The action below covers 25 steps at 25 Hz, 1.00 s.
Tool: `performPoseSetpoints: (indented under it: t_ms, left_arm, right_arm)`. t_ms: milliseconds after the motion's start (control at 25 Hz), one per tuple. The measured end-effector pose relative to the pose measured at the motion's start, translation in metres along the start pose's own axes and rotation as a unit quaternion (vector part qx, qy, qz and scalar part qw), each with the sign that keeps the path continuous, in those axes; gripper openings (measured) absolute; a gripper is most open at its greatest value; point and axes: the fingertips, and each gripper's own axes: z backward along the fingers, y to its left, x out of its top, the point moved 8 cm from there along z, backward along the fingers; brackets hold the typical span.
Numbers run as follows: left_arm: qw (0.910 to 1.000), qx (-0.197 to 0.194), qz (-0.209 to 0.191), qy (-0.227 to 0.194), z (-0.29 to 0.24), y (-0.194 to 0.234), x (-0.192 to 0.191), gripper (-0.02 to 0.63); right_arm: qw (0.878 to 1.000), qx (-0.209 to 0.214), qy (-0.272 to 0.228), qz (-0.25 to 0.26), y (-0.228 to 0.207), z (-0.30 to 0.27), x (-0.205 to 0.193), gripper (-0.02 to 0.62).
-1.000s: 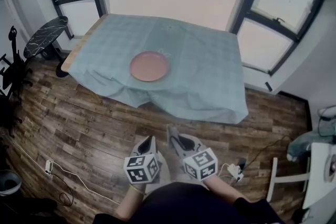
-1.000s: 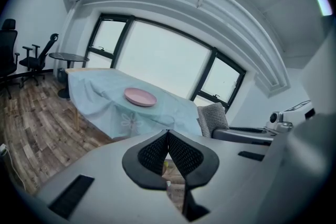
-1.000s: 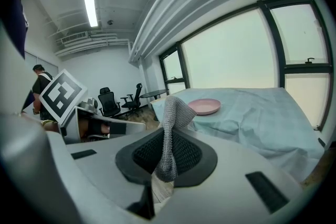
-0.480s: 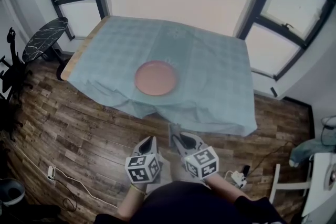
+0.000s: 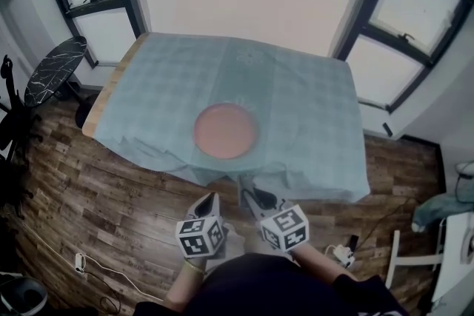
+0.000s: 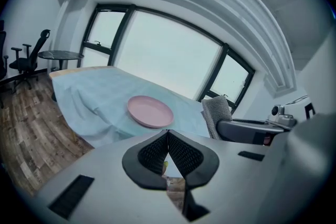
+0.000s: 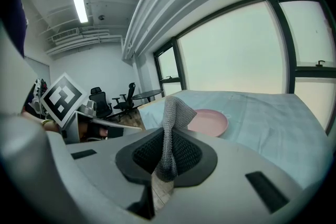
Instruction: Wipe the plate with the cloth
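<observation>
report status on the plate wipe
Right gripper shut on grey cloth; left gripper shut, empty. Pink plate on the blue-covered table, not yet reached. Nothing in the way.

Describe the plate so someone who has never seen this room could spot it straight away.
Find the table between the dark-framed windows, draped in a pale blue checked tablecloth. Near its front edge, about midway along, lies the plate. It is round, shallow and plain pink, standing out against the blue around it.
</observation>
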Motion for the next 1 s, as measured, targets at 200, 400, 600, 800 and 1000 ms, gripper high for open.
performPoseSetpoints:
  t_ms: [200,400,600,800,1000]
  left_arm:
    - [0.9999,-0.006,-0.008,0.009,-0.024,0.023,0.024,0.014]
    - [0.9998,-0.011,-0.011,0.011,-0.046,0.046,0.043,0.014]
    - [0.9998,-0.011,-0.011,0.013,-0.062,0.064,0.060,0.014]
    - [0.9997,-0.009,-0.010,0.020,-0.074,0.081,0.068,0.014]
    - [0.9996,-0.003,-0.006,0.026,-0.087,0.089,0.073,0.014]
  right_arm:
    - [1.000,-0.014,-0.005,-0.006,-0.011,-0.029,0.017,0.034]
    - [1.000,-0.021,-0.008,-0.006,-0.018,-0.060,0.029,0.034]
    - [1.000,-0.021,-0.005,-0.002,-0.023,-0.087,0.041,0.034]
    - [1.000,-0.026,0.002,0.000,-0.028,-0.109,0.047,0.034]
    - [0.999,-0.036,0.006,-0.004,-0.041,-0.119,0.052,0.035]
